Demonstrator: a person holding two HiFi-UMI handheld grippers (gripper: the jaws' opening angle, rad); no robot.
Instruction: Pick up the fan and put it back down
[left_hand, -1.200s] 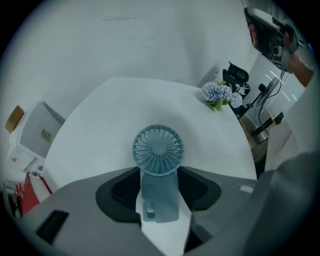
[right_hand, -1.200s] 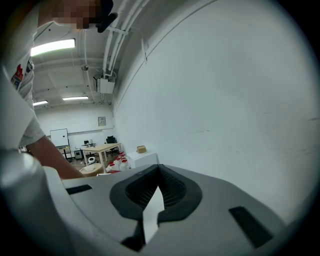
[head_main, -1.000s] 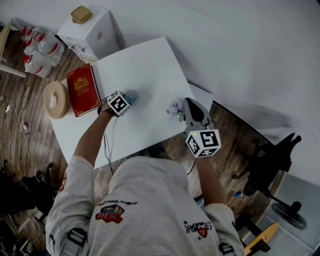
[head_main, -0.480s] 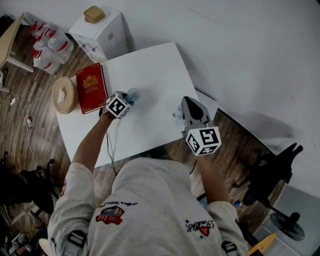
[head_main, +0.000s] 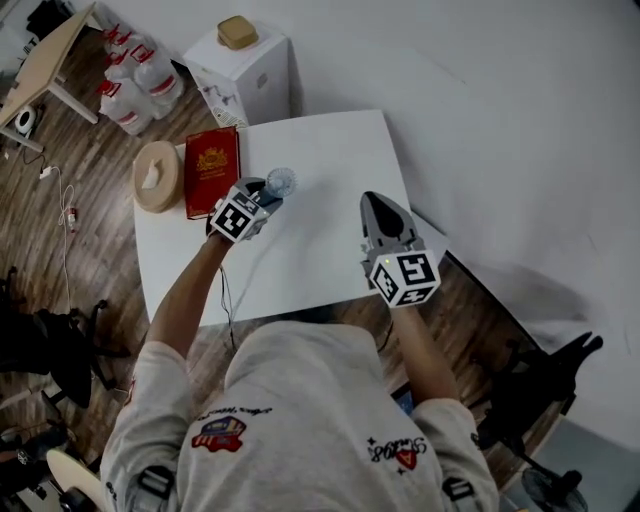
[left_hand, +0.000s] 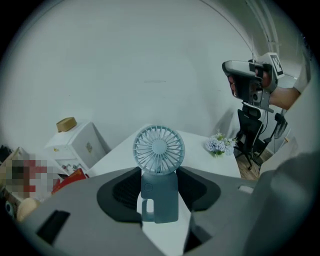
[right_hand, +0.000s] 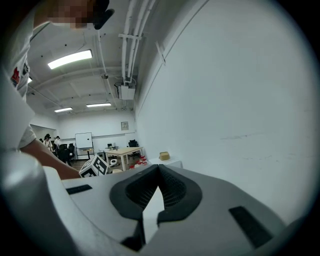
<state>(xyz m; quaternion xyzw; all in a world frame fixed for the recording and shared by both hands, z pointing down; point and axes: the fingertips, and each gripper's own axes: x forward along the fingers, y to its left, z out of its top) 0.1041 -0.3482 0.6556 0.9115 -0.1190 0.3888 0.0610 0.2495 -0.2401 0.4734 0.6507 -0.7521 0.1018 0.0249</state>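
Observation:
A small pale-blue fan (left_hand: 158, 150) stands upright between the jaws of my left gripper (left_hand: 159, 192), which is shut on its handle. The round grille faces the camera, and the fan hangs above the white table (head_main: 330, 150). From the head view the fan (head_main: 280, 182) shows just beyond the left gripper (head_main: 263, 195), over the table's middle. My right gripper (head_main: 378, 200) hovers over the table's right side with its jaws shut and nothing in them. In the right gripper view the right gripper (right_hand: 159, 166) points almost level at a white wall.
A red book (head_main: 211, 170) and a round beige holder (head_main: 157, 176) lie at the table's left edge. A white cabinet (head_main: 245, 70) and water bottles (head_main: 140, 80) stand beyond it. A small bunch of flowers (left_hand: 218, 144) sits on the table's right. A black office chair (left_hand: 248, 135) stands by it.
The left gripper has risen with the fan, lifting it off the table. The right gripper has shifted up over the table's right side and now covers the flowers in the head view.

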